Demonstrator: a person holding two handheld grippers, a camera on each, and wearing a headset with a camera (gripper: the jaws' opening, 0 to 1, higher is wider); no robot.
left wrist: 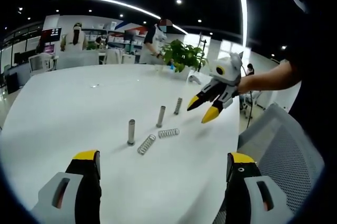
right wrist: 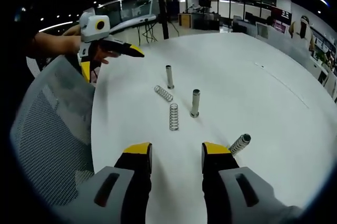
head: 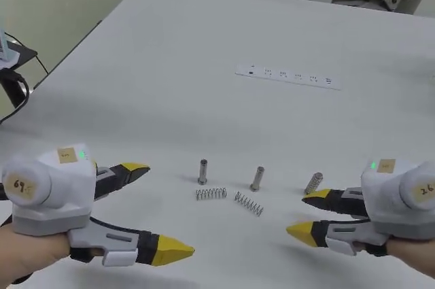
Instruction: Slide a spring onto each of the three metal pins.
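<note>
Middle pin [head: 257, 178]: the landmark for every place below. It stands upright on the white table [head: 204, 44] and its shaft is bare.
Pins, counted: three, in one row. The left pin [head: 202, 171] stands to the person's left of the middle pin and is also bare. The right pin [head: 313, 183] stands on the other side, about as far away.
Springs, counted: three. Two lie loose on the table. The fitted spring [right wrist: 239, 144] seems to sit already around the right pin, whose shaft looks ribbed with coils.
Diagonal spring [head: 249, 203]: just in front of the middle pin, on the person's side. Its long axis runs diagonally, with the far end pointing toward the left pin.
Flat spring [head: 211, 194]: to the left of the middle pin, just in front of the left pin. Its long axis runs along the row of pins.
Left gripper [head: 158, 209]: well to the left of the middle pin and nearer to the person. The jaws are spread wide and carry nothing.
Right gripper [head: 299, 214]: to the right of the middle pin, close in front of the right pin. The jaws are parted by a smaller gap and are also empty.
Relation for the coming move: I judge the right gripper is nearer to the diagonal spring, which lies to its left. Its jaws point roughly along that spring, so the wrist should turn before it pinches across the coils.
Power strip [head: 289, 77]: far behind the middle pin.
</note>
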